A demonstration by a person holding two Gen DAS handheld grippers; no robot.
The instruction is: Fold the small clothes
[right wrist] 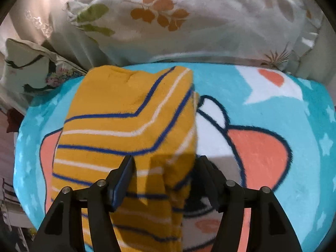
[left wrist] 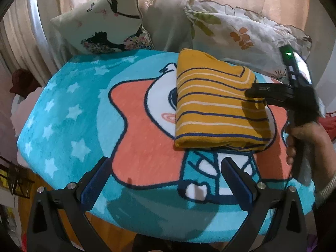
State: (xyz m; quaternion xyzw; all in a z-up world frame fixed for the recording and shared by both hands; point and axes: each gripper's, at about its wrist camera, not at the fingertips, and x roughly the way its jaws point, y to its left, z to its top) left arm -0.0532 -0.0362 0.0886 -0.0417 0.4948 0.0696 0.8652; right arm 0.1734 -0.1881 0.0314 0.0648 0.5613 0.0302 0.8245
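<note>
The mustard striped garment (left wrist: pixel 218 105) lies folded into a neat rectangle on the turquoise cartoon blanket (left wrist: pixel 79 113), just ahead of the left hand-held gripper (left wrist: pixel 168 176) and a touch to its right. That left hand-held gripper hangs above the blanket's near edge with its blue-padded fingers (left wrist: pixel 94 180) spread wide apart, gripping nothing and clear of the cloth. Over on the far side, the right hand-held gripper (right wrist: pixel 166 178) sits right on top of the garment (right wrist: pixel 130 130), fingers apart, the garment's right-hand folded edge running between them; the left finger (right wrist: pixel 124 180) is over the striped cloth, the other over the blanket (right wrist: pixel 294 147) beside it. Whether the pads actually press the fabric, I can't tell. From the left wrist view, the right hand-held gripper (left wrist: pixel 264 96) reaches in over the garment's right edge, the person's hand (left wrist: pixel 306 140) wrapped round its handle. Beyond the garment, a leaf-print pillow (right wrist: pixel 189 21) and a silhouette-print cushion (left wrist: pixel 105 21) lean against the curtain.
</note>
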